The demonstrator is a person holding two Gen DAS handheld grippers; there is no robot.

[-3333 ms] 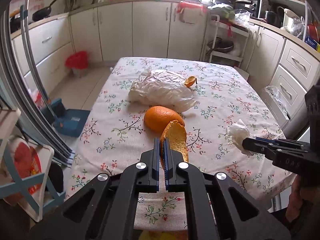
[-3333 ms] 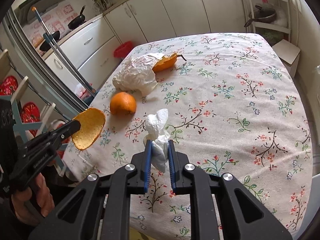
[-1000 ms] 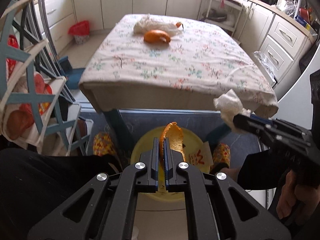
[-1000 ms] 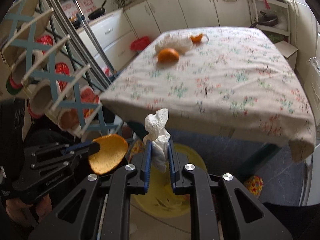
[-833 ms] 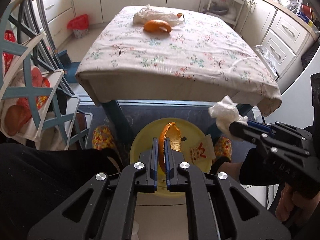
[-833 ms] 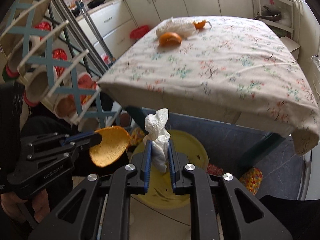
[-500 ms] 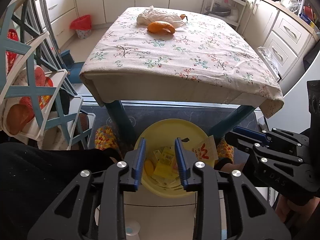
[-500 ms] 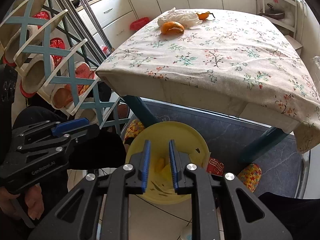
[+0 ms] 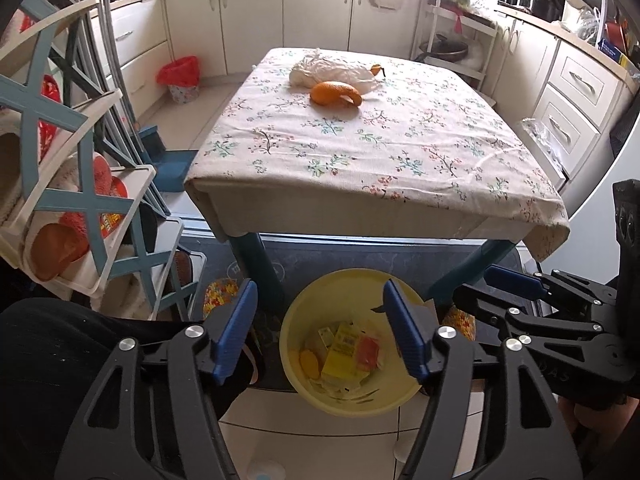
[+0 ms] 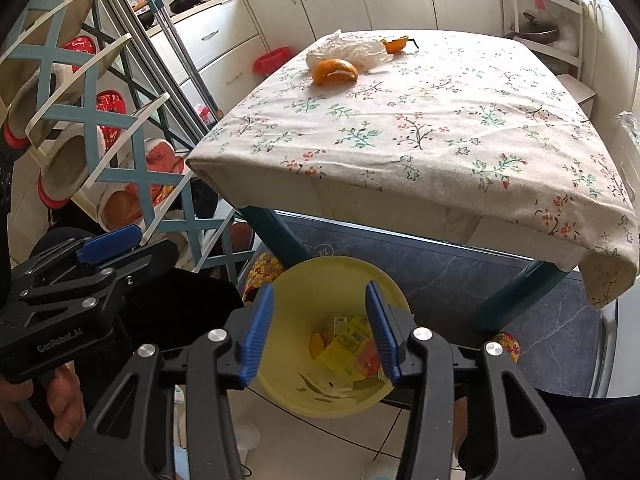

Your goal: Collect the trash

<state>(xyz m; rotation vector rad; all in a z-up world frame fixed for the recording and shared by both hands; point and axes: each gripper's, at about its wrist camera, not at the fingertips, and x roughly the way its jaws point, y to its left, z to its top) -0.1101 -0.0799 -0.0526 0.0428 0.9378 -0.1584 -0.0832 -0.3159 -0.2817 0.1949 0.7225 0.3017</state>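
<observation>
Both grippers hang over a yellow bin [image 9: 362, 400] that stands on the floor at the near edge of the table [image 9: 384, 216], just in front of its blue legs. The left gripper [image 9: 320, 330] has its blue-padded jaws spread wide with nothing between them, and the right gripper [image 10: 320, 328] is likewise parted and empty, its fingers framing the mouth of the bin. Down in the bin lie yellow wrappers [image 10: 346, 346], a scrap of red packaging and a curl of orange peel [image 9: 309, 361].

Up on the floral tablecloth [image 10: 440, 120], at the far end of the table, an orange peel shell [image 9: 335, 94] sits just in front of a crumpled white plastic bag [image 9: 332, 72], and a smaller bit of orange with a stalk [image 10: 396, 45] rests at the bag's right edge. These are well apart from both grippers.

To the left stands a blue and white shoe rack [image 10: 92, 128] holding slippers. A small red-lined waste basket [image 9: 181, 80] sits on the floor by the far cabinets.
</observation>
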